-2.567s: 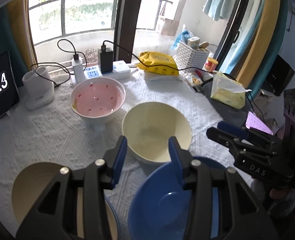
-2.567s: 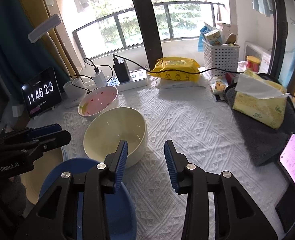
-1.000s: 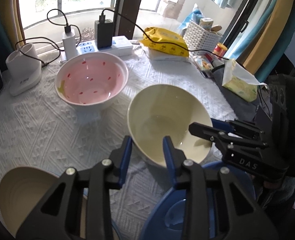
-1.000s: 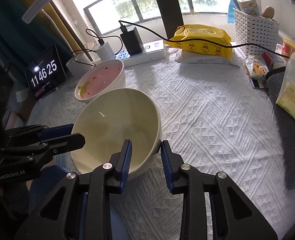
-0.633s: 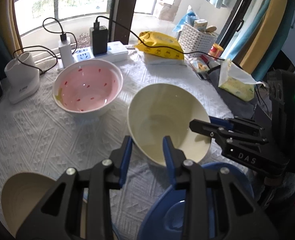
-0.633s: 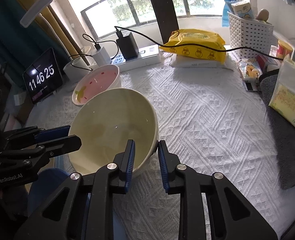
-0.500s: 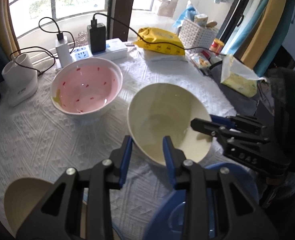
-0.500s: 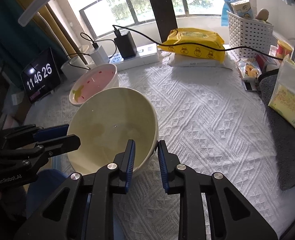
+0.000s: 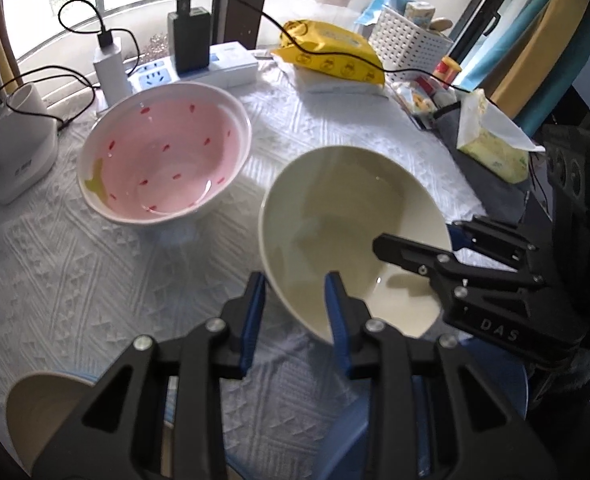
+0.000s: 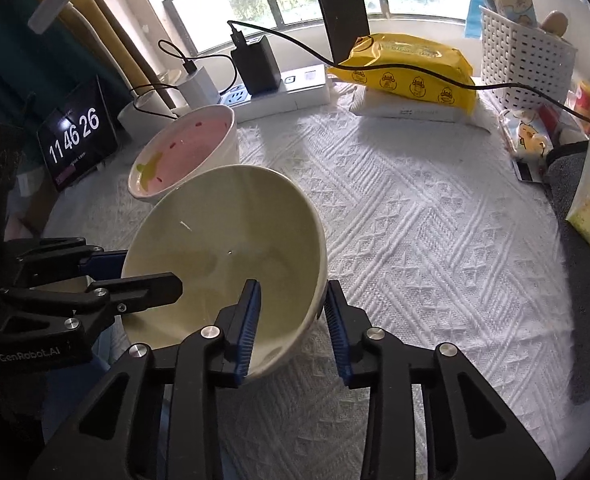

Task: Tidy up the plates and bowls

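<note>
I have the cream bowl [image 10: 231, 256] between both tongs, tipped toward me above the white tablecloth [image 10: 435, 240]. My left gripper [image 9: 295, 304] straddles the near-left part of its rim, one blue pad inside and one outside, gripping the wall. My right gripper [image 10: 293, 312] straddles the opposite side; its jaws have just been opening, and in the right wrist view the outer pad seems to stand a little off the bowl's wall, though the angle is poor, so I call it loosened rather than clamped. The pink bowl [image 9: 163, 160] sits upright on the cloth just beyond the cream one, apart from it. Below my grippers lies the blue bowl [image 9: 359, 432], and a tan bowl [image 9: 47, 412] shows at the lower left of the left wrist view.
</note>
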